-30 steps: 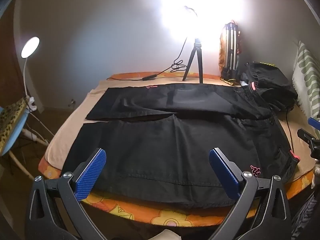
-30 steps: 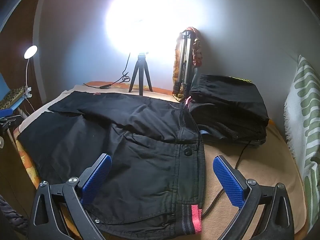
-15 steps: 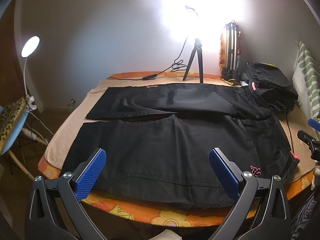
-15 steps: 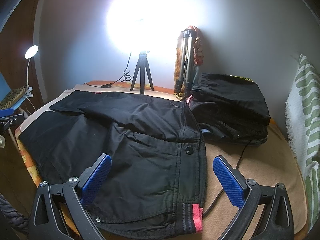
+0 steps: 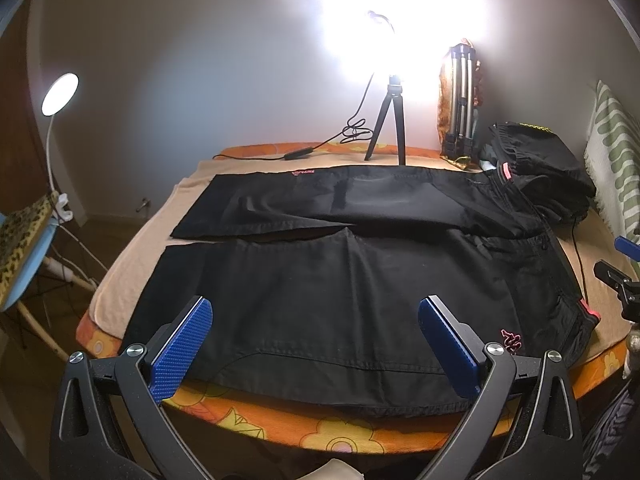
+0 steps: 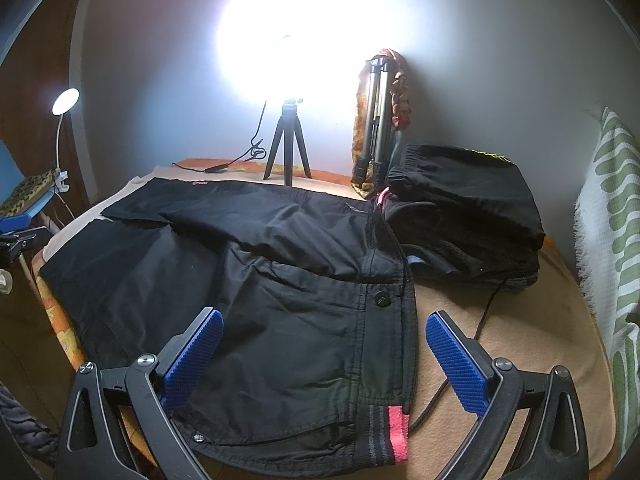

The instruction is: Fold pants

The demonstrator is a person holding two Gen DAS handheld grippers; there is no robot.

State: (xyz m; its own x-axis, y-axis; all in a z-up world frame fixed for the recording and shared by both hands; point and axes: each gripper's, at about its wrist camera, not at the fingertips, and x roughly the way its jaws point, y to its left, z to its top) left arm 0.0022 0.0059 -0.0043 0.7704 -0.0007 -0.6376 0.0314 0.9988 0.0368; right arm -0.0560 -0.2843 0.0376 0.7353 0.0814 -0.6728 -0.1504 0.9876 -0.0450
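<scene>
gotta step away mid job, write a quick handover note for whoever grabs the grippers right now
Left gripper: open, holding nothing, over the near leg of the pants.
Right gripper: open, holding nothing, over the waistband end.
The black pants lie spread flat on the bed, legs side by side, waist next to a pile of dark clothes.
Done: pants laid out.
Left: every fold; probably start by bringing one leg over the other.
</scene>
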